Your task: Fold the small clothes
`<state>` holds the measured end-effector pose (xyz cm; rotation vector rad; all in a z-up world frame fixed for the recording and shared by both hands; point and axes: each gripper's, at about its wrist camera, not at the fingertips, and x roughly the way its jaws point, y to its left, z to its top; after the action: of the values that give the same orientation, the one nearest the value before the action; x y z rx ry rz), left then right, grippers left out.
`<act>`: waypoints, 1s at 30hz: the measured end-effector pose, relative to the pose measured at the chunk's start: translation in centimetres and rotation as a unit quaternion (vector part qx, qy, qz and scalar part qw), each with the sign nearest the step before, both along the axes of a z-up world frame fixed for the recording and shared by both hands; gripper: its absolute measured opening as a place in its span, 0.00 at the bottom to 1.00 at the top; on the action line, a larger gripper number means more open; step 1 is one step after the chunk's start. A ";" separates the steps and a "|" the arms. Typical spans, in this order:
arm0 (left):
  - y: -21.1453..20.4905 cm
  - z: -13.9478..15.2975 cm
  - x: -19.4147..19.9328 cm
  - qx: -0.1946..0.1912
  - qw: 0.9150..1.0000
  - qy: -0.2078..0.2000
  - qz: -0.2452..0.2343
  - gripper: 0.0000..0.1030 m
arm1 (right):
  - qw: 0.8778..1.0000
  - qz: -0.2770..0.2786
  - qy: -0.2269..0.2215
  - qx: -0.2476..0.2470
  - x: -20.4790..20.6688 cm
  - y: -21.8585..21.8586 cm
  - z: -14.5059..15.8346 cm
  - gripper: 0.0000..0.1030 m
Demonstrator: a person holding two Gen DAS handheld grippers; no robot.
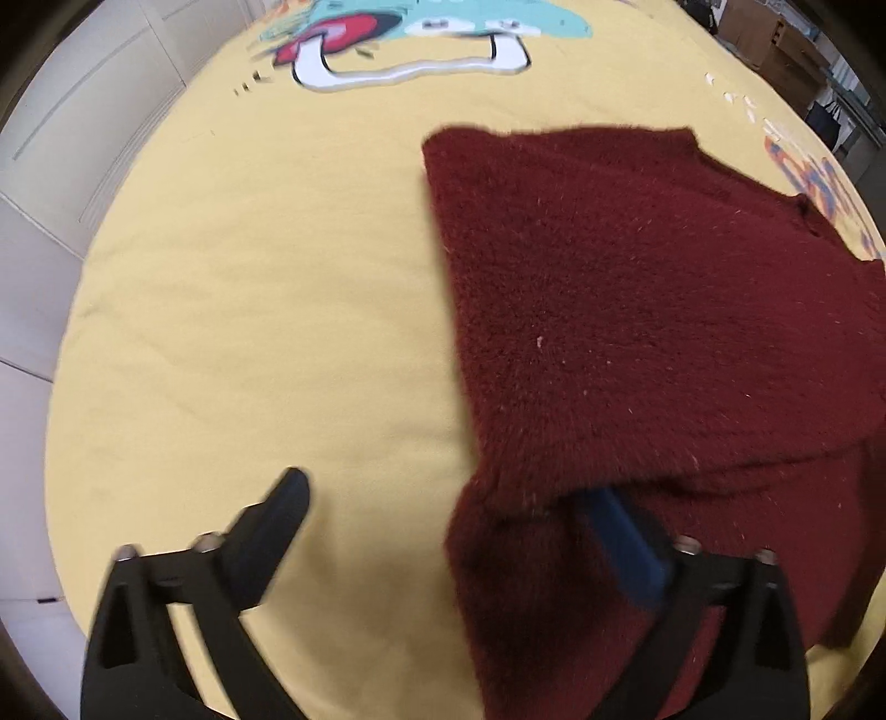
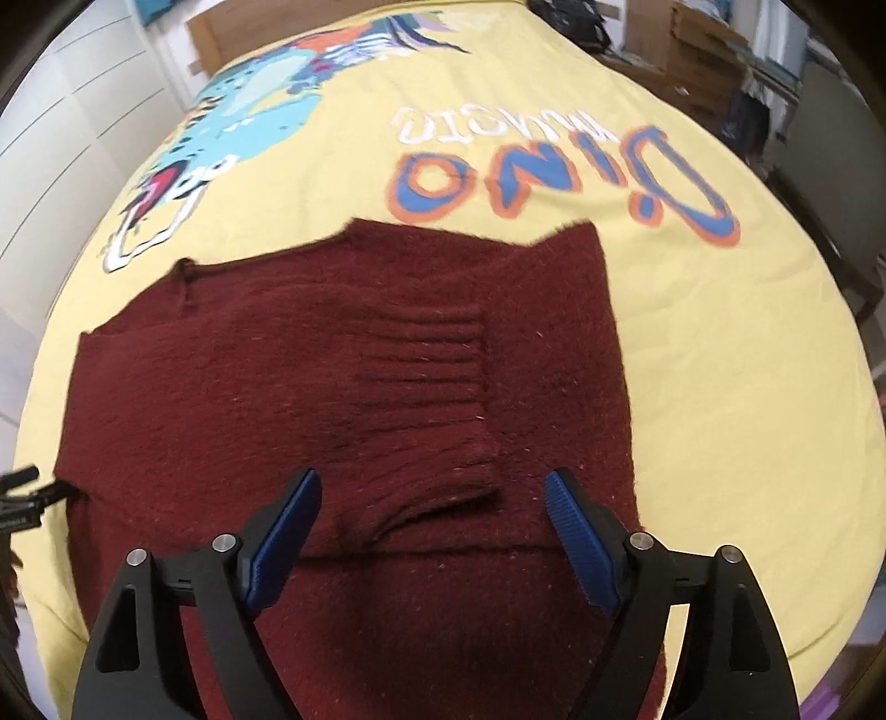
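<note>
A dark red knit sweater (image 2: 343,387) lies folded on a yellow sheet (image 2: 720,360), with a ribbed sleeve cuff (image 2: 437,376) laid across its middle. My right gripper (image 2: 432,487) hovers just above the sweater's near part. Its jaws are wide open and the blue pads (image 2: 576,531) touch nothing. In the left wrist view the sweater (image 1: 637,304) fills the right half. My left gripper (image 1: 448,498) is open at the sweater's left edge. Its left finger (image 1: 282,509) is over bare sheet, and its right finger (image 1: 626,543) is partly tucked under a folded flap.
The yellow sheet (image 1: 249,304) carries a blue dinosaur print (image 2: 249,111) and "Dino" lettering (image 2: 554,171) beyond the sweater. White cupboard doors (image 1: 66,122) stand to the left. Cardboard boxes (image 2: 698,50) and clutter sit at the far right.
</note>
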<state>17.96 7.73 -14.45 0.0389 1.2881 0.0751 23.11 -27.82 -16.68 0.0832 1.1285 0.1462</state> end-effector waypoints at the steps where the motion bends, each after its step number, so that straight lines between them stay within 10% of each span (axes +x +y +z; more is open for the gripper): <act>1: 0.0 0.5 -0.4 0.007 1.000 -0.005 0.001 0.98 | 1.000 0.006 -0.005 -0.003 -0.2 0.3 0.4 0.84; 11: -4.6 4.7 -1.4 -0.038 0.996 -0.079 -0.022 0.99 | 0.996 0.075 -0.045 -0.034 -0.4 7.8 1.8 1.00; 22: -8.9 -3.3 3.1 -0.001 0.998 -0.059 -0.038 0.99 | 0.992 0.095 -0.013 -0.077 1.0 10.1 -4.8 1.00; 30: -6.9 -3.9 3.0 -0.003 0.997 -0.060 -0.049 0.99 | 0.994 0.078 -0.036 -0.072 1.0 6.1 -5.4 1.00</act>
<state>20.96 0.84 -18.35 0.0907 1.1654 -0.0116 24.12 -21.76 -22.03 -0.1386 1.0702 0.2052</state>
